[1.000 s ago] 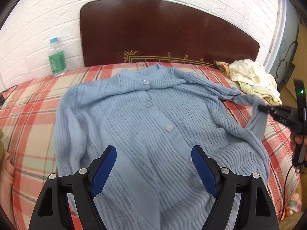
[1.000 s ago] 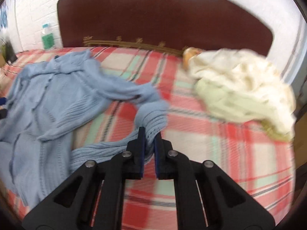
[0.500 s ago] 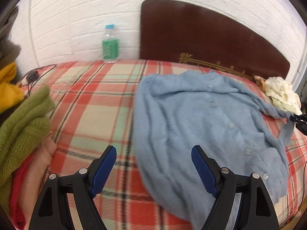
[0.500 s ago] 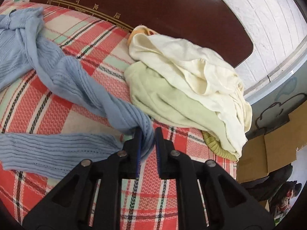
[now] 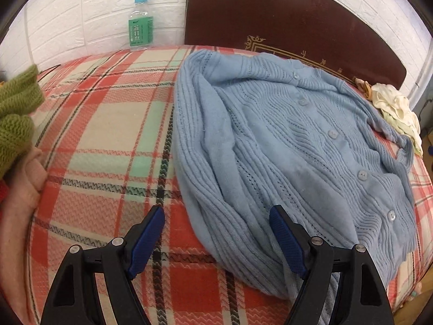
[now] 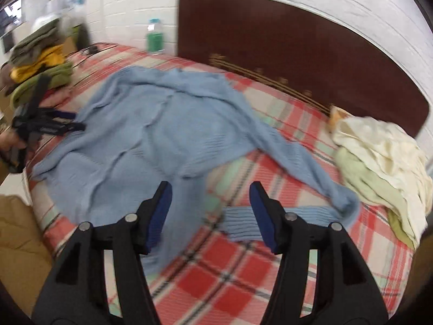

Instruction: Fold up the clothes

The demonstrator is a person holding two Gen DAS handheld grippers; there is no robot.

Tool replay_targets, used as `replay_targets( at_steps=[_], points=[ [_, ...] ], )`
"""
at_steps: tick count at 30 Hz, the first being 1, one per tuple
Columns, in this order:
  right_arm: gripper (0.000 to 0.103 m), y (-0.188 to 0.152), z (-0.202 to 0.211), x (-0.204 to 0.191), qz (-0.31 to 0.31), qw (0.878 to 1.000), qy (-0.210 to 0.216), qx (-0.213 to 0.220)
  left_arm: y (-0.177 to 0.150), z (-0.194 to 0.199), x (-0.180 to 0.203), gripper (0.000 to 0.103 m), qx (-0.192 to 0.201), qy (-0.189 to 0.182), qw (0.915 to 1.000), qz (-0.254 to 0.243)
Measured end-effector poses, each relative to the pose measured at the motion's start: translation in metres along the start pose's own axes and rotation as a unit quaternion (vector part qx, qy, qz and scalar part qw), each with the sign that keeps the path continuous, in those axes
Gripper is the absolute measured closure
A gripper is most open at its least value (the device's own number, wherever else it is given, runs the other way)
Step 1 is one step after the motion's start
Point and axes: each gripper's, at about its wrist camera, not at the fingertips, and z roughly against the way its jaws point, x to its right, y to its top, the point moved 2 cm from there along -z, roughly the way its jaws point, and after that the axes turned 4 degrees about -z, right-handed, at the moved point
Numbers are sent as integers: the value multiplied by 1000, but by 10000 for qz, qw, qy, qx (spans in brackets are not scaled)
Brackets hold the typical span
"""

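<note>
A light blue knitted cardigan [image 5: 284,149] lies buttoned and face up on the plaid bedspread [image 5: 108,124]. My left gripper [image 5: 216,214] is open and hovers low over the cardigan's near left edge, where a sleeve is folded along the body; its pads touch nothing. In the right wrist view the cardigan [image 6: 151,135] is blurred, and its other sleeve [image 6: 295,159] stretches out to the right with the cuff bent back on the bed. My right gripper [image 6: 211,189] is above the hem with its jaws opening and nothing between them. The left gripper [image 6: 54,126] shows at the far left.
A water bottle [image 5: 140,24] stands at the white brick wall beside the dark headboard [image 5: 284,27]. A cream and pale green heap of clothes [image 6: 379,162] lies at the right end of the bed. Green and pink knitwear [image 5: 16,113] is stacked at the left edge.
The right gripper has let go of the sleeve, opened, and drawn back to face the whole cardigan. The left gripper has swung to the cardigan's left edge and come lower, still open.
</note>
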Motion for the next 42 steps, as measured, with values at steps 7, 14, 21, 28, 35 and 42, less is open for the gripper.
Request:
replay_targets(
  at_steps=[7,14,21,28,35,42],
  points=[
    [42,-2,-48,-152,1782,9762,1207,-263,-3,1,9,28,63,133,9999,-82],
    [37,-10,-81,-221,2448,9557,1558,-498,-3,3,10,45,132,90,9997,-173],
    [61,-10,-90,-217,2378,9615,1280,-508,0,10,16,54,241,401,9978,-474],
    [89,6,-84,-173,1249,9804,1387,-634,3,17,12,54,378,628,9958,-542],
    [92,8,-66,-127,124,9880,1426,-577,0,19,3,53,352,617,9965,-431],
    [92,7,-49,-86,-559,9903,1220,-350,-14,24,-11,43,184,476,9981,-339]
  ],
)
